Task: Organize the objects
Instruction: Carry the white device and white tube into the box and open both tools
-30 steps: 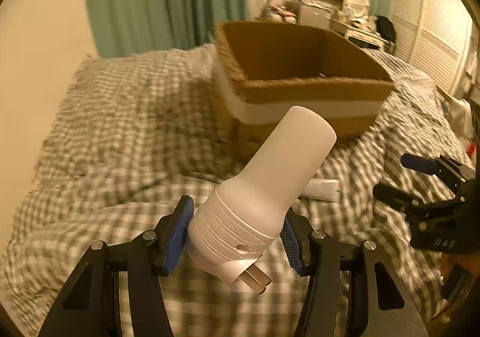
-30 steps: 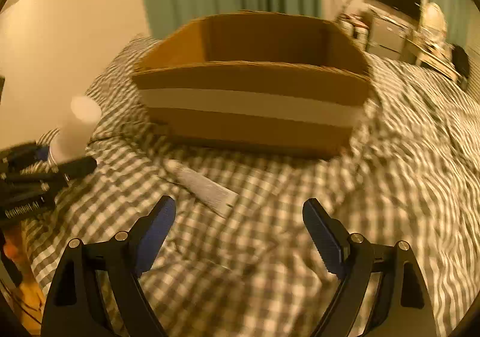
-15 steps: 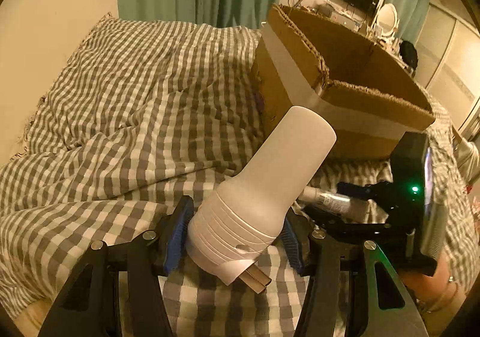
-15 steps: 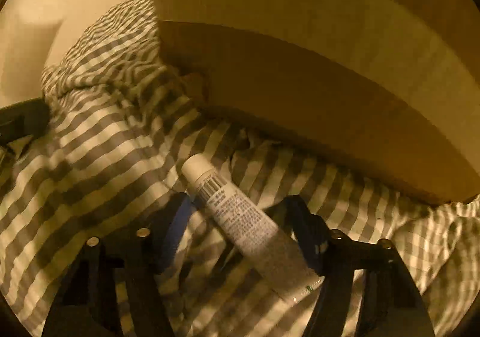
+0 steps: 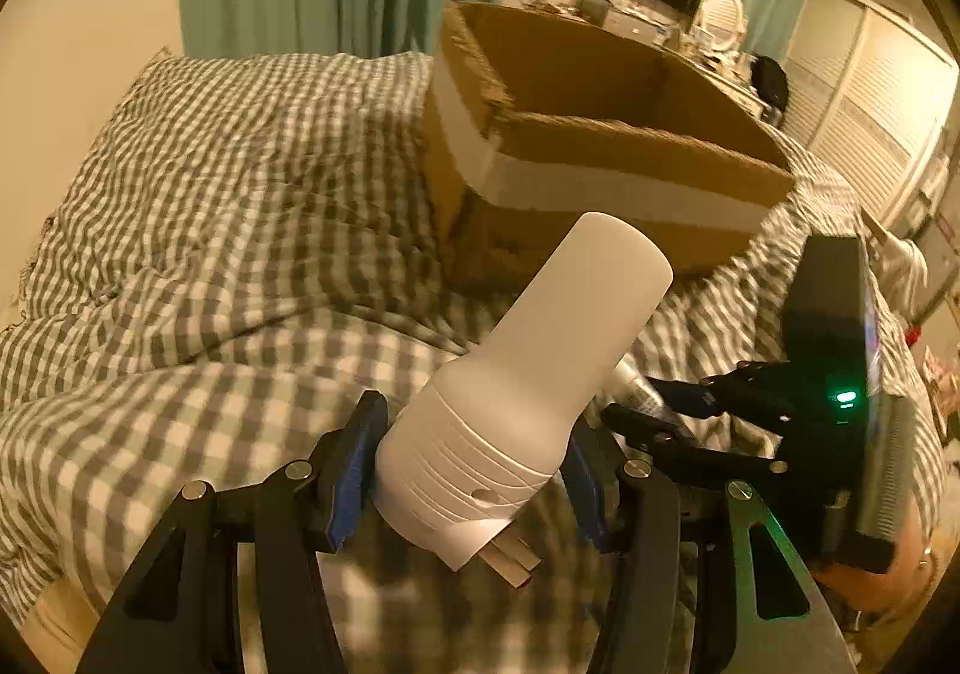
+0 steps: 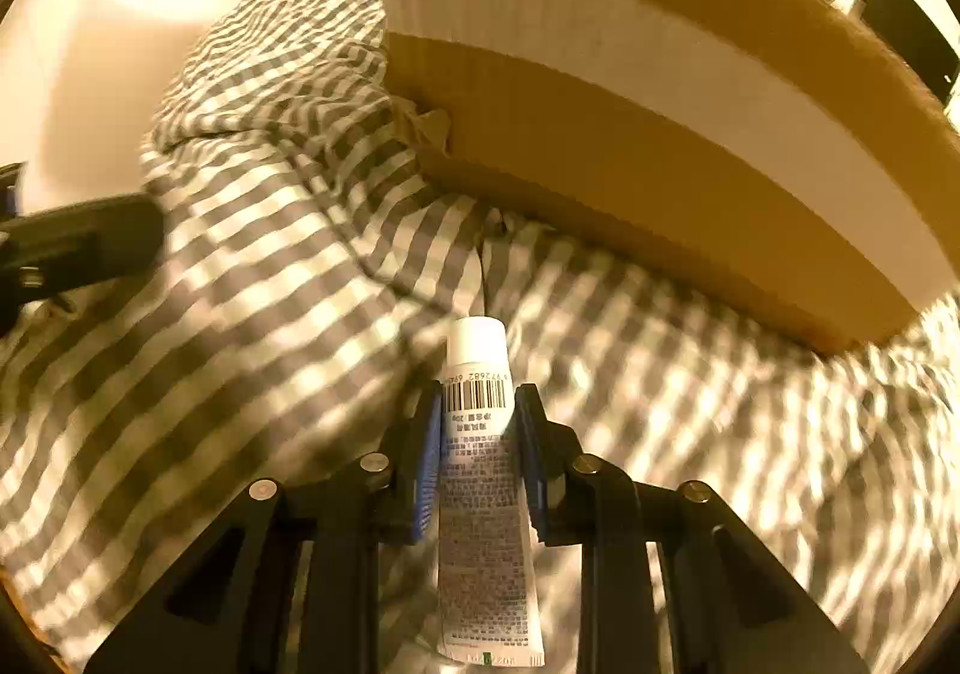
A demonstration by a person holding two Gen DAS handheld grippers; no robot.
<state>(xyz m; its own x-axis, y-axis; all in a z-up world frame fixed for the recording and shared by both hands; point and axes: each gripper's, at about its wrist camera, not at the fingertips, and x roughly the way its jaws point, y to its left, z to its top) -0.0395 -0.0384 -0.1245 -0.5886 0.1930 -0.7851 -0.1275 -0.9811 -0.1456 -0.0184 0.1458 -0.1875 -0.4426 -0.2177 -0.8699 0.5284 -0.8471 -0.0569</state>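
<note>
A bed covered in a grey-and-white checked quilt (image 5: 240, 206) was seen carrying an open brown cardboard box with a white band (image 5: 600, 182), which stood near the quilt's far side. No item could be made out inside the box from either view.

The step in hand was judged to be the carry toward the box, both items having been gripped. The next move was judged to call for each item to be lifted over the box's near wall and let go inside.

The left gripper (image 5: 474, 470) was held low over the quilt, pointed toward the box corner, its blue-padded fingers closed on the ribbed base of a white plastic plug-in night light with a frosted cylindrical top (image 5: 540, 374), tilted up and to the right.

The right gripper (image 6: 480, 434) was held just beside it, close above the quilt and below the box wall (image 6: 660, 104), its fingers narrowed onto a small white printed tube with a white cap (image 6: 480, 470), cap pointing toward the box.
</note>
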